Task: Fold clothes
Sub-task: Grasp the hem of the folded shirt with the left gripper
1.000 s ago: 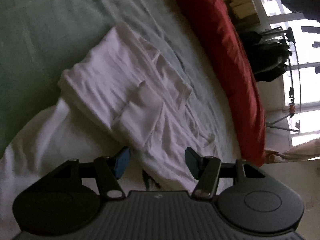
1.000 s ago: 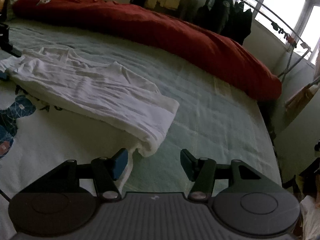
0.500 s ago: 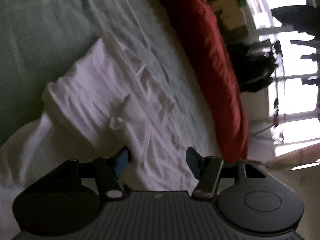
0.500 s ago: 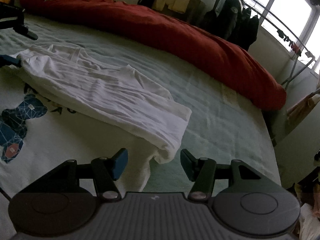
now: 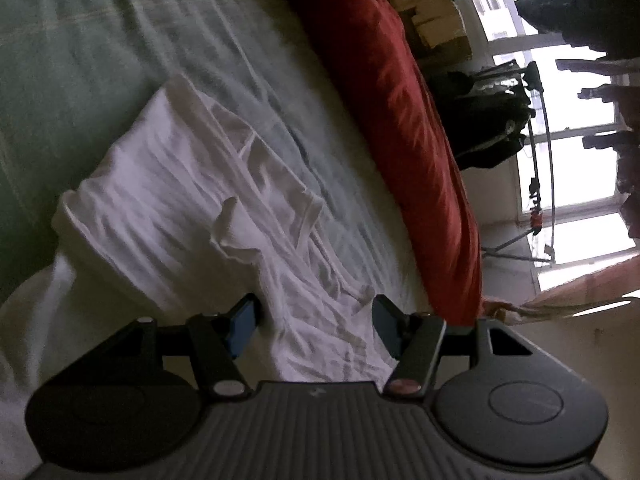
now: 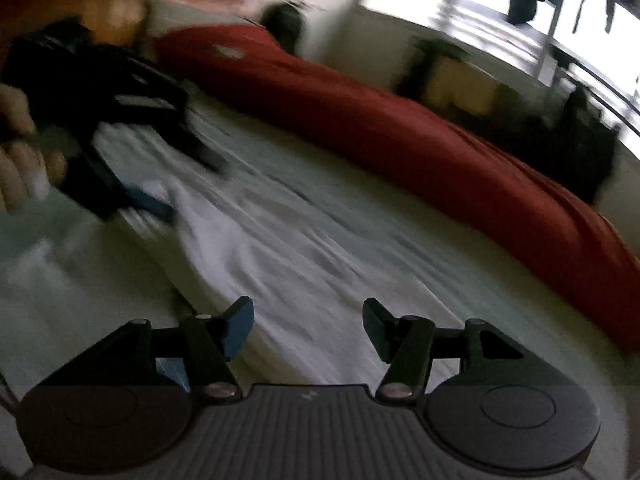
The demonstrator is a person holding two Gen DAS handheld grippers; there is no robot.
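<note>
A white shirt [image 5: 188,200] lies partly folded on the pale green bedsheet [image 5: 80,20], one side turned over its body. My left gripper [image 5: 314,326] is open, low over the shirt's near end, with cloth lying between its blue pads but not pinched. My right gripper [image 6: 308,326] is open and empty, just above the shirt's [image 6: 288,248] other end. The right wrist view is blurred; it shows the left gripper [image 6: 160,184] held in a hand at the shirt's far end.
A long red duvet [image 5: 400,120] lies along the bed's far side, also in the right wrist view [image 6: 440,152]. Behind it stand a clothes rack with dark garments [image 5: 492,128], cardboard boxes [image 5: 432,28] and bright windows.
My right gripper has swung fast to the left and moved in over the shirt's end; its view is now blurred. My left gripper has edged forward over the cloth. Both stayed open.
</note>
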